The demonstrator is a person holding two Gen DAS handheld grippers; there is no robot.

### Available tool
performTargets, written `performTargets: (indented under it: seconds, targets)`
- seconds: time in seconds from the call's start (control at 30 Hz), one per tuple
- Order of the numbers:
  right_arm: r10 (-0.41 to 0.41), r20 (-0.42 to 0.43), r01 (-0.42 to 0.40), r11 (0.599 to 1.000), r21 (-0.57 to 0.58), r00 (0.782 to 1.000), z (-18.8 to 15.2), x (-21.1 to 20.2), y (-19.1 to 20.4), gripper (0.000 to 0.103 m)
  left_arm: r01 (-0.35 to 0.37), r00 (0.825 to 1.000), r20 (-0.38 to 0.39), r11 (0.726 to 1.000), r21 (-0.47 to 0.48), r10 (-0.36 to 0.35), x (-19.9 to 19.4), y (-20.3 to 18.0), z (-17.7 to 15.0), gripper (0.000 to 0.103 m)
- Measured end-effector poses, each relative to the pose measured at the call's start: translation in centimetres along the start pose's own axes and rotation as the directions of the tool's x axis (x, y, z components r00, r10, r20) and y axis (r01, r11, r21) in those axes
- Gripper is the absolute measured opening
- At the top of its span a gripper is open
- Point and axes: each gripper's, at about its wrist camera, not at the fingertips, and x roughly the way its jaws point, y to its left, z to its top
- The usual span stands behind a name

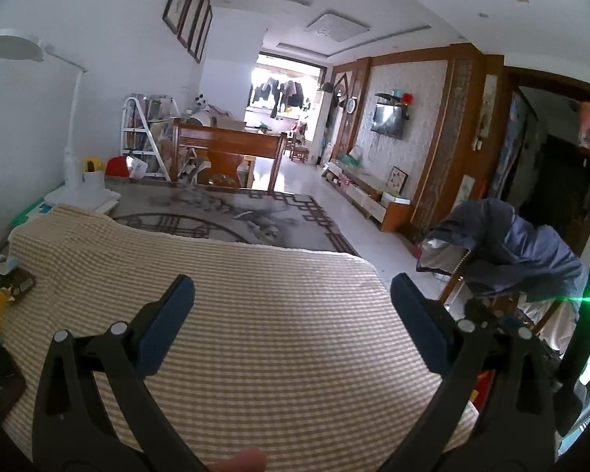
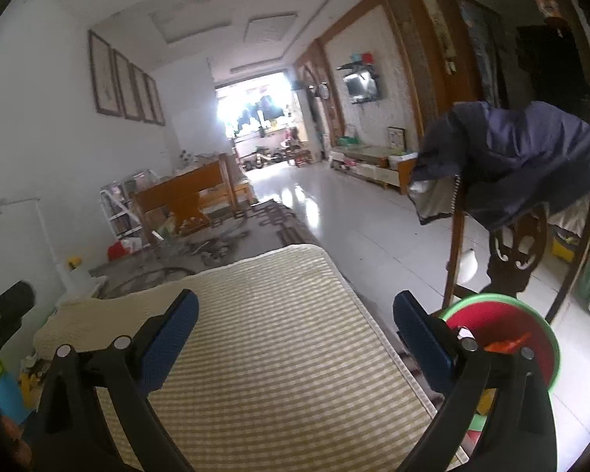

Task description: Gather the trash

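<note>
Both your claws, left gripper [image 1: 293,295] and right gripper [image 2: 295,310], hang spread and empty; crumpled wrappers [image 1: 4,275] at nine o'clock look light and soft, so pinch a raised fold.

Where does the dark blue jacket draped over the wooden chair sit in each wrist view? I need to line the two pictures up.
Left wrist: the blue jacket is at right of centre, past the cloth's right edge.
Right wrist: the blue jacket is at upper right, larger, over the carved wooden chair.
Shared landmark: the striped yellow cloth beneath both grippers.
</note>
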Motion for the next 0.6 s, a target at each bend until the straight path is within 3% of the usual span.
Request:
performTargets:
  seconds: [0.4,0.6]
  targets:
    - [0.008,0.023,-0.005,0.996,-0.095,1.000,-1.1,-0.4,2.0,0.096,-0.039,0.999,-0.024,0.999,-0.007,0.039,-0.3,1.5,-0.4,0.098]
    - [-0.010,0.001,0.010,0.997,-0.079,1.000,-1.2,0.2,1.6,0.096,-0.049,0.998,-0.047,0.999,0.007,0.050,0.1,1.3,-0.6,0.098]
